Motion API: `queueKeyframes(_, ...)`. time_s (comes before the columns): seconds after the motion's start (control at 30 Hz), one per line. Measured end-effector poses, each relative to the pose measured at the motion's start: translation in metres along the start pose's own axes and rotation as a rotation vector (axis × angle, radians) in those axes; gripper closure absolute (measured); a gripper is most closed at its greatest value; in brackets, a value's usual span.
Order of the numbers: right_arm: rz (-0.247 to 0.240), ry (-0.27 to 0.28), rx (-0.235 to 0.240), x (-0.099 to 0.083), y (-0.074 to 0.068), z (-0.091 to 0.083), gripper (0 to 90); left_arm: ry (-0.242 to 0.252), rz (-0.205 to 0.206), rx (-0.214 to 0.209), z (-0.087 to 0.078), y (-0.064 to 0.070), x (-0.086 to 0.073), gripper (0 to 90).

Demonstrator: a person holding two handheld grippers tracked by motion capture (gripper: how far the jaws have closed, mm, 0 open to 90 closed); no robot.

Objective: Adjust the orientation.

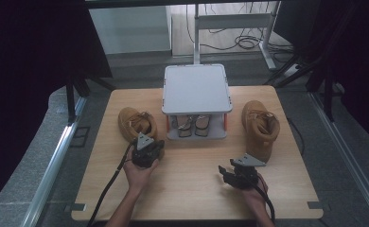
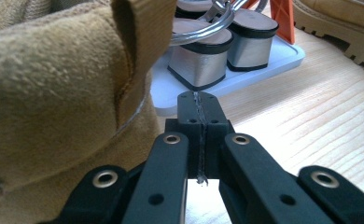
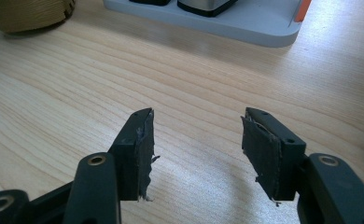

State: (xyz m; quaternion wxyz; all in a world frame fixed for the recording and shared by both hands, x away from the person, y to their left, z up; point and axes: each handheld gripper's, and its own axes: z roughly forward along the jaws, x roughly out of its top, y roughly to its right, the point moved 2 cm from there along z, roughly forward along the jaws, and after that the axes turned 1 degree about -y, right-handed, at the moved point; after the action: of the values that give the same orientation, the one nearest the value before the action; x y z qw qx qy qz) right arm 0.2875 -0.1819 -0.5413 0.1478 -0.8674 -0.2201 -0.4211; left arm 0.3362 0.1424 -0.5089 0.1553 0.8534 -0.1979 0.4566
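Left boot [image 1: 136, 124] sits near table's [image 1: 187, 189] left edge, w/ my left gripper [image 1: 146, 152] right beside its heel, jaws pressed together on nothing. My right gripper [image 1: 231, 175] hovers near the front-right corner, jaws wide, empty.

No legible text or labels anywhere

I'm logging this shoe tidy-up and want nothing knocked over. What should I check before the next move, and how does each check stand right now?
1. Left gripper gripping the left boot: not ok, jaws shut on nothing beside it.
2. Right gripper ready to grasp: ok, jaws open above bare table.
3. Right boot upright: ok.
4. Rack top free: ok.
5. Rack's lower shelf free: not ok, a pair of shoes stands there.
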Motion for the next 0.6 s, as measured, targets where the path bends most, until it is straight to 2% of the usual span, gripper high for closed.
queueKeyframes(0.23,-0.01,-0.007,0.006,-0.0008,-0.0034,0.0022,44.0,0.004,-0.01,-0.004,0.0015,-0.0034,-0.0018,89.8)
queueKeyframes(0.6,-0.014,-0.003,0.007,-0.0004,-0.0035,0.0008,43.9,-0.001,-0.043,-0.045,-0.0045,-0.0098,-0.0036,90.0)
